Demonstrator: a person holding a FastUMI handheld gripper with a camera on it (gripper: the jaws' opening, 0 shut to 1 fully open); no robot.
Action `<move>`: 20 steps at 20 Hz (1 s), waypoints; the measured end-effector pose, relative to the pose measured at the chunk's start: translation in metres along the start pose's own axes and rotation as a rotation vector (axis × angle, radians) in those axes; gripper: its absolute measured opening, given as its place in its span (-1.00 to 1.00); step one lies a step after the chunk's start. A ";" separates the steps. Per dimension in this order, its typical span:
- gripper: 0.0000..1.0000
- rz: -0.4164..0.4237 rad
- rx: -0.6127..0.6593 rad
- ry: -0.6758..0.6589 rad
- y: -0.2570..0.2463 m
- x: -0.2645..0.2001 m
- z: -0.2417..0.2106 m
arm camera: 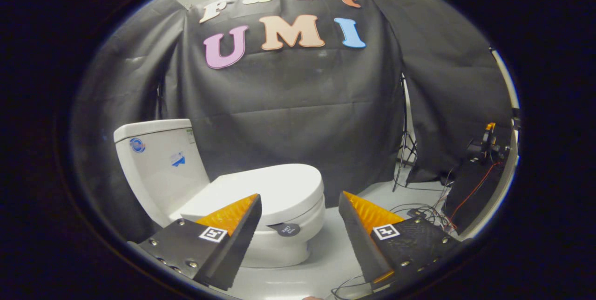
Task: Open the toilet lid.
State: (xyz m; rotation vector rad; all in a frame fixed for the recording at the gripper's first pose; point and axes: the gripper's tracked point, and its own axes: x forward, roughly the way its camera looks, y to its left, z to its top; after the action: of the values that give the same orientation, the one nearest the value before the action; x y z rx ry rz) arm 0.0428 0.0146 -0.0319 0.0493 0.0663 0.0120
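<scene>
Toilet lid [265,188] lay shut on the bowl just beyond the gripper [298,207], whose jaws stood spread and empty, seemingly ready to catch its front edge.

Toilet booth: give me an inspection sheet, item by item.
Surface: pale floor, bare around the toilet base.
Job's things: white toilet with tank; toilet lid down, closed; small dark tab at its front edge.
Clutter: dark case with a device on top, beyond the gripper.
Grippers: gripper with jaws open, holding nothing, short of the lid's front.
Cables: loose cable tangle on the floor by the case.
Surroundings: black cloth wall; light stand.
</scene>
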 end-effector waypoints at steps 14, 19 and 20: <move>0.99 -0.077 0.236 0.326 -0.011 0.037 -0.083; 1.00 -0.064 0.356 0.444 0.008 0.045 -0.106; 1.00 -0.052 0.391 0.460 0.012 0.047 -0.109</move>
State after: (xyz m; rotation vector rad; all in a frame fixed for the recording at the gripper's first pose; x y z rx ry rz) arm 0.0819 0.0321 -0.1428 0.4363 0.5301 -0.0421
